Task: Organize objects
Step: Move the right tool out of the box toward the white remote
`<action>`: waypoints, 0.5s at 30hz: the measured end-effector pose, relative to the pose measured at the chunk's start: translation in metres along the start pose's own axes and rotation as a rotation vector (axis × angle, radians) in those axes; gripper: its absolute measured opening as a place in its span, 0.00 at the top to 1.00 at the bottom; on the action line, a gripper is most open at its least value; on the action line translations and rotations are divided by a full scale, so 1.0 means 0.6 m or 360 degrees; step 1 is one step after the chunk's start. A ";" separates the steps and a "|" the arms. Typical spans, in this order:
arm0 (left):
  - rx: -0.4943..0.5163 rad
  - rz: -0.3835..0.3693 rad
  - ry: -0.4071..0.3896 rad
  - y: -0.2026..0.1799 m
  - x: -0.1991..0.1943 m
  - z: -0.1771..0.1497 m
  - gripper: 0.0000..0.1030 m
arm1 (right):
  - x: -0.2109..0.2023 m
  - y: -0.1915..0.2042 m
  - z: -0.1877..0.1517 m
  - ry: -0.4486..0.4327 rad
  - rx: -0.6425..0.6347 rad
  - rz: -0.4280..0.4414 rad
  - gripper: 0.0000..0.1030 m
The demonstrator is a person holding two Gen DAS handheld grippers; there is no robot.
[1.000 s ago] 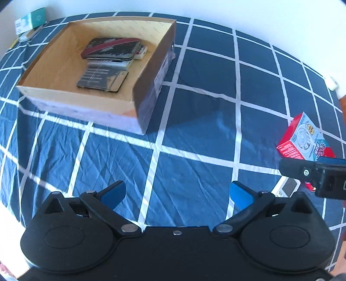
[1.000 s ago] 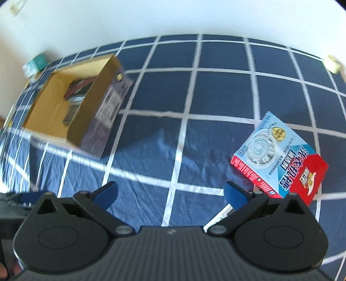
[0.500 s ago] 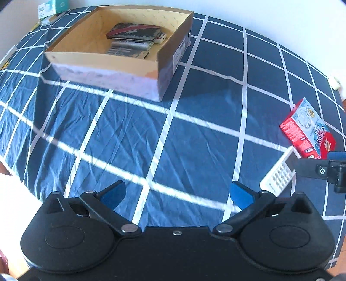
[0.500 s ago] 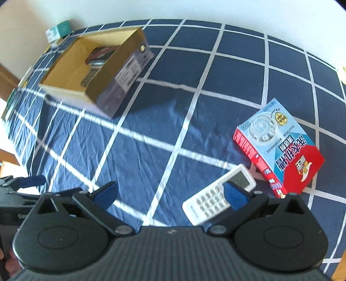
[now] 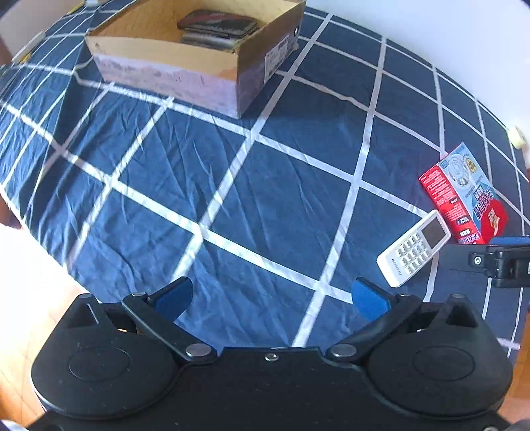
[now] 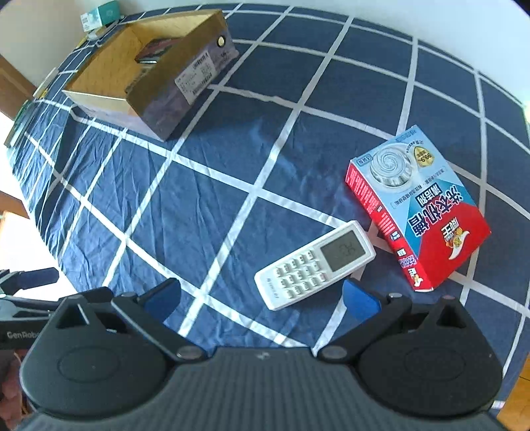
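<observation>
A navy bedspread (image 5: 265, 185) crossed by white grid lines fills the left wrist view, a pale wall curving along its top edge. A cardboard box (image 5: 165, 74) sits at upper centre, dark flat items (image 5: 217, 25) stacked inside against its far wall. At lower centre the left gripper (image 5: 271, 295) hangs above the cloth, blue-tipped tongs spread wide with nothing between them. A white remote control (image 5: 414, 247) lies at right, just beside a red-and-blue carton (image 5: 463, 195); part of the other gripper juts in from the right edge.

In the right wrist view the same bedspread (image 6: 232, 185) runs to the wall, with the box (image 6: 155, 109) at upper left. A small teal box (image 6: 101, 13) rests in the far upper left corner. The right gripper (image 6: 261, 296) is poised at lower centre, its tongs spread and empty. The remote control (image 6: 314, 265) lies face up just beyond the right-hand tip, its display end near the carton (image 6: 417, 205), which lies flat at centre right.
</observation>
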State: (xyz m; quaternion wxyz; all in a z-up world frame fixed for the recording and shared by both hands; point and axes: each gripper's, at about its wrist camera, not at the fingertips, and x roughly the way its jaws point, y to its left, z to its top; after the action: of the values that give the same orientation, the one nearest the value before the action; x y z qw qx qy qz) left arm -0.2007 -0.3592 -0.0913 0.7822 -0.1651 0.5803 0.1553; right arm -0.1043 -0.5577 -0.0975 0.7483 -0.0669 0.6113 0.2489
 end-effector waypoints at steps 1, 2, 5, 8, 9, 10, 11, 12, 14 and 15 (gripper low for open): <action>-0.0030 -0.0002 0.0004 -0.008 0.004 -0.003 0.00 | 0.006 -0.009 0.003 0.0019 -0.0017 0.0010 0.00; -0.0063 0.0002 0.0011 -0.015 0.009 -0.005 0.00 | 0.012 -0.016 0.005 0.0035 -0.0041 0.0019 0.00; -0.0159 0.0012 0.0038 -0.037 0.025 -0.015 0.00 | 0.033 -0.040 0.016 0.0090 -0.0095 0.0048 0.00; -0.0253 0.0034 0.0060 -0.056 0.045 -0.022 0.00 | 0.053 -0.058 0.026 0.0130 -0.0161 0.0076 0.00; -0.0293 0.0037 0.0067 -0.061 0.050 -0.025 0.00 | 0.061 -0.062 0.029 0.0150 -0.0185 0.0081 0.00; -0.0338 0.0038 0.0079 -0.066 0.057 -0.028 0.00 | 0.070 -0.066 0.032 0.0170 -0.0217 0.0087 0.00; -0.0370 0.0037 0.0085 -0.071 0.062 -0.031 0.00 | 0.079 -0.070 0.035 0.0191 -0.0246 0.0090 0.00; -0.0403 0.0041 0.0089 -0.077 0.067 -0.034 0.00 | 0.087 -0.075 0.038 0.0210 -0.0269 0.0088 0.00; -0.0461 0.0049 0.0100 -0.086 0.077 -0.038 0.00 | 0.100 -0.082 0.043 0.0232 -0.0309 0.0090 0.00; -0.0487 0.0047 0.0104 -0.089 0.082 -0.040 0.00 | 0.106 -0.086 0.046 0.0239 -0.0326 0.0087 0.00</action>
State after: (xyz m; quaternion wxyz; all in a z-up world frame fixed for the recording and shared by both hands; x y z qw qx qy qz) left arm -0.1847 -0.4151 -0.1407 0.7262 -0.2788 0.5774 0.2479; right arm -0.0486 -0.5726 -0.1615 0.6826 -0.1447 0.6385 0.3248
